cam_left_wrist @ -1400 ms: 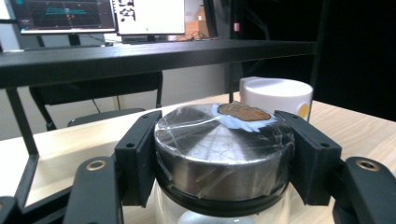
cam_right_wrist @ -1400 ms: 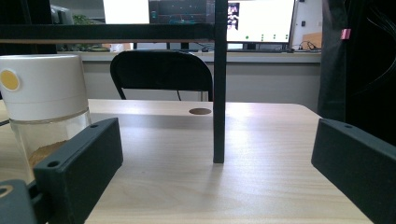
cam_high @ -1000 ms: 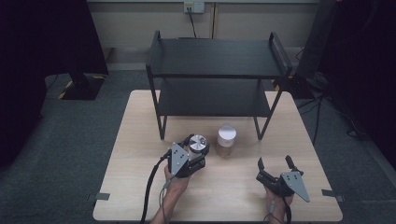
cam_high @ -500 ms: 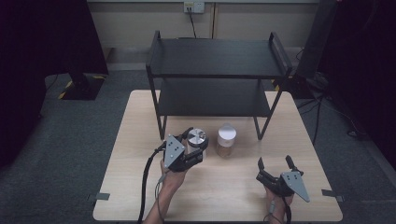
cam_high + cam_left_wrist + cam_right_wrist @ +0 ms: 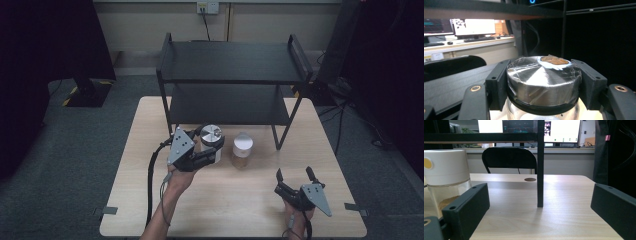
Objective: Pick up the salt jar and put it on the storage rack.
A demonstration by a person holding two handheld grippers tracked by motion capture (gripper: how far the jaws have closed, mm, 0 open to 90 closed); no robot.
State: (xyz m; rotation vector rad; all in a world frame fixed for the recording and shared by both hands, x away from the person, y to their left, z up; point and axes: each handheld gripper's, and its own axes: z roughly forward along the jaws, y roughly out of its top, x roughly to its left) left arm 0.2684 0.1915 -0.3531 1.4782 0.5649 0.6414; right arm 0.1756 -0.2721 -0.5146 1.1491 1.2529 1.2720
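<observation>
Here the left claw (image 5: 541, 82) pinches the silver-lidded jar (image 5: 543, 82), its glass body cut off below.

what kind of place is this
Probably an office or lab set up for recording: a lone wooden table on grey carpet, lit monitors on a desk behind it, and a black office chair.
</observation>
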